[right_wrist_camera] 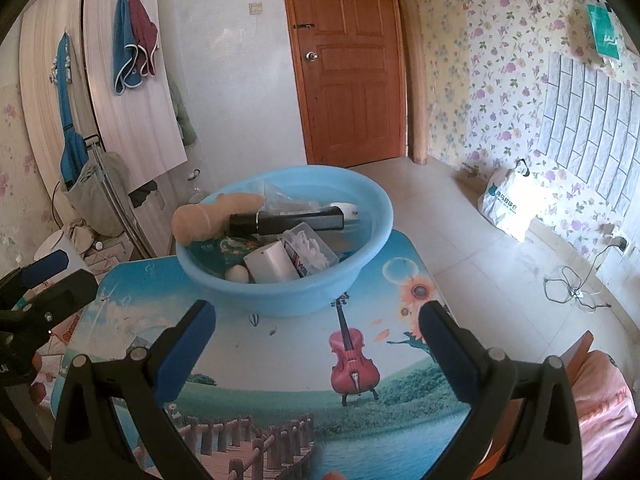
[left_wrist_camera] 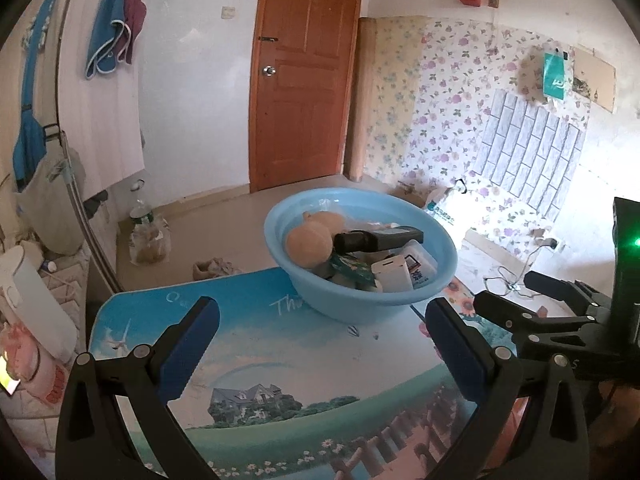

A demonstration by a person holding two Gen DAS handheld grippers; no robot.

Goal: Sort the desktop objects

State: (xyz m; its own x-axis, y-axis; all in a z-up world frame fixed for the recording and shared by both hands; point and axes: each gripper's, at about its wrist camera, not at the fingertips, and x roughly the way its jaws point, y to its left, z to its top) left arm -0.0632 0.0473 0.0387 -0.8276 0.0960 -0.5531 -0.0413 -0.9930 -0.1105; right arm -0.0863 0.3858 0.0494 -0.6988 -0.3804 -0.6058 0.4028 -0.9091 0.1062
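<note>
Two grippers hover over my desk (right_wrist_camera: 280, 360), both with jaws spread wide and nothing between them. The left gripper (left_wrist_camera: 320, 344) and right gripper (right_wrist_camera: 316, 340) each face the blue basin (right_wrist_camera: 280, 296) at the desk's far edge, where the objects lie heaped: a black bottle (right_wrist_camera: 286, 222) across the top, a white box (right_wrist_camera: 270, 266), a clear tub (right_wrist_camera: 310, 250). Only my right view shows the violin print (right_wrist_camera: 354, 360) and a small white egg-like thing (right_wrist_camera: 237, 273), though I can't identify it. Only my left view shows the right gripper's green light (left_wrist_camera: 636, 242).
</note>
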